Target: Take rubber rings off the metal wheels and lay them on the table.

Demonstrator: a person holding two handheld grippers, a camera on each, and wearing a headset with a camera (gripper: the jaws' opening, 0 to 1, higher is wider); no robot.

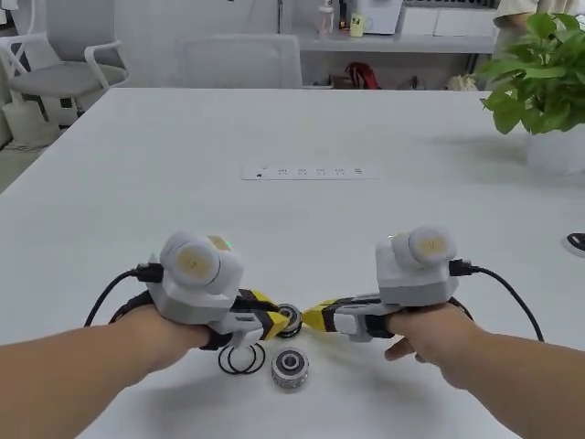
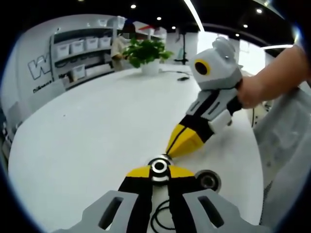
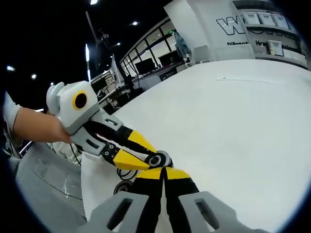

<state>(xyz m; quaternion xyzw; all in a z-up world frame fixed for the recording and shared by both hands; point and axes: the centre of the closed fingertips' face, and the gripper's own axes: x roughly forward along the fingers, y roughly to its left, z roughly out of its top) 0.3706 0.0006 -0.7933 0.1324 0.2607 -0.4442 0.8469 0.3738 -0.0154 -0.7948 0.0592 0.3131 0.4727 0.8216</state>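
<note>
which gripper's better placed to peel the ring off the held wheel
Right: the left gripper clamps the small silver metal wheel, and the right gripper, shut, has its tips at the rim.

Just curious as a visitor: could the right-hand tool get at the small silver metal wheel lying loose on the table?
Probably yes. The loose silver metal wheel lies uncovered on the white table, beside the black rubber rings, near the right tool; its jaws are shut, so they must open first.

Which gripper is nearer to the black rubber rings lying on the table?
Left. The left gripper, holding a metal wheel, is close over the rubber rings; the right gripper is farther off to their right.
</note>
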